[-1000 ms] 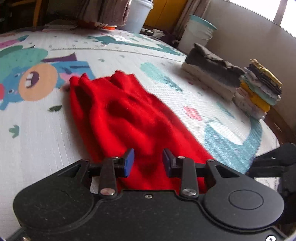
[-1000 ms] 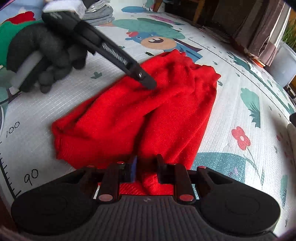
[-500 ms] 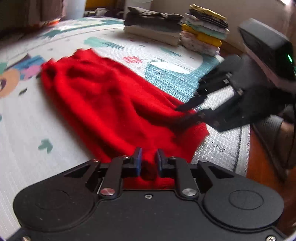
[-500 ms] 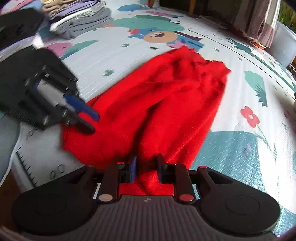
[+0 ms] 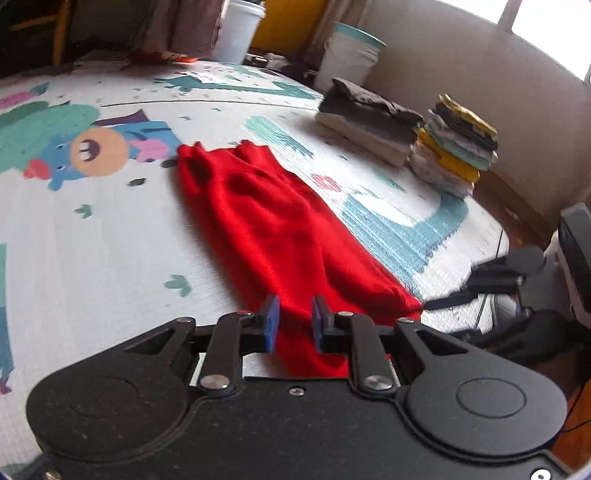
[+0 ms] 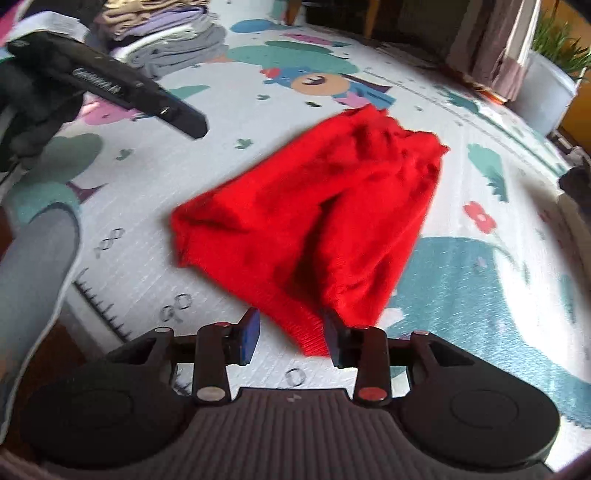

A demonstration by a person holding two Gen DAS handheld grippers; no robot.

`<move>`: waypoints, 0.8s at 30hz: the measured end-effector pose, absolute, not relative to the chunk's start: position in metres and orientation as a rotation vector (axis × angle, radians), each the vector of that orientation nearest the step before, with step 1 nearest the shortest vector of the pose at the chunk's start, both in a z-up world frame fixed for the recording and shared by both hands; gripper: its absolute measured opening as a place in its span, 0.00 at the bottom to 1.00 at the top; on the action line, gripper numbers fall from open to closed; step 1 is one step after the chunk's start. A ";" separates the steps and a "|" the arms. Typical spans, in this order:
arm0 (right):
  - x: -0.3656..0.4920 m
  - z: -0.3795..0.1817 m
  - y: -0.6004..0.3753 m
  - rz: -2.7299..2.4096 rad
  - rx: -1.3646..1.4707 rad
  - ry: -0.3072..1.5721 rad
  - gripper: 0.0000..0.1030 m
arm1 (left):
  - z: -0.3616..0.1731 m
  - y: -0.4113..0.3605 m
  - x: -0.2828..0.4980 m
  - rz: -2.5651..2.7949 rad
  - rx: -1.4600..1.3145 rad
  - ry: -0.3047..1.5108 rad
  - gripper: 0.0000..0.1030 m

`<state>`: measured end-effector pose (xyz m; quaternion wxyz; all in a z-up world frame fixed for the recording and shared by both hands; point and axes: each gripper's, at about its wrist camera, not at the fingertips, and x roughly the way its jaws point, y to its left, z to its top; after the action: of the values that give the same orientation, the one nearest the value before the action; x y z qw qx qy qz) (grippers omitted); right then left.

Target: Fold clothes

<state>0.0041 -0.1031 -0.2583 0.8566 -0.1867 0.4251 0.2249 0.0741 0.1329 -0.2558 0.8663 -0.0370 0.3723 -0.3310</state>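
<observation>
Both grippers now released, red garment (image 5: 284, 236) rumpled, lengthwise-folded

We see kids' play mat (image 5: 110, 236) under everything, cartoon animal print (image 5: 92, 149), red flower (image 6: 480, 218), ruler marks along edge (image 6: 107, 306). Two white buckets (image 5: 238, 31) (image 5: 349, 55) at far side, curtain (image 6: 491, 48) behind. Potted plant (image 6: 557, 55) in white pot near mat corner. Chair legs (image 5: 59, 33) top left, wood floor (image 5: 517, 218) past mat edge. Beige wall (image 5: 480, 74) and bright window (image 5: 554, 22) on right.
</observation>
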 end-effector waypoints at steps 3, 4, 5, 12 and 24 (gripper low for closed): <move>0.015 -0.256 -0.099 0.455 -0.415 0.868 0.38 | -0.268 0.134 0.085 -0.615 -0.092 0.799 0.16; 0.020 -0.255 -0.097 0.455 -0.423 0.859 0.38 | -0.270 0.137 0.092 -0.595 -0.100 0.802 0.16; 0.024 -0.254 -0.094 0.458 -0.421 0.853 0.38 | -0.271 0.140 0.099 -0.576 -0.111 0.804 0.16; 0.049 -0.249 -0.066 0.510 -0.306 0.831 0.39 | -0.271 0.143 0.168 -0.550 -0.221 0.793 0.34; 0.081 -0.274 -0.068 0.394 -0.055 0.959 0.41 | -0.277 0.106 0.293 -0.540 -0.218 0.825 0.38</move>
<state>0.0814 -0.0675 -0.2737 0.8682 -0.0265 0.4584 0.1884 0.2933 0.1056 -0.2771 0.8752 -0.1042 0.3954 -0.2585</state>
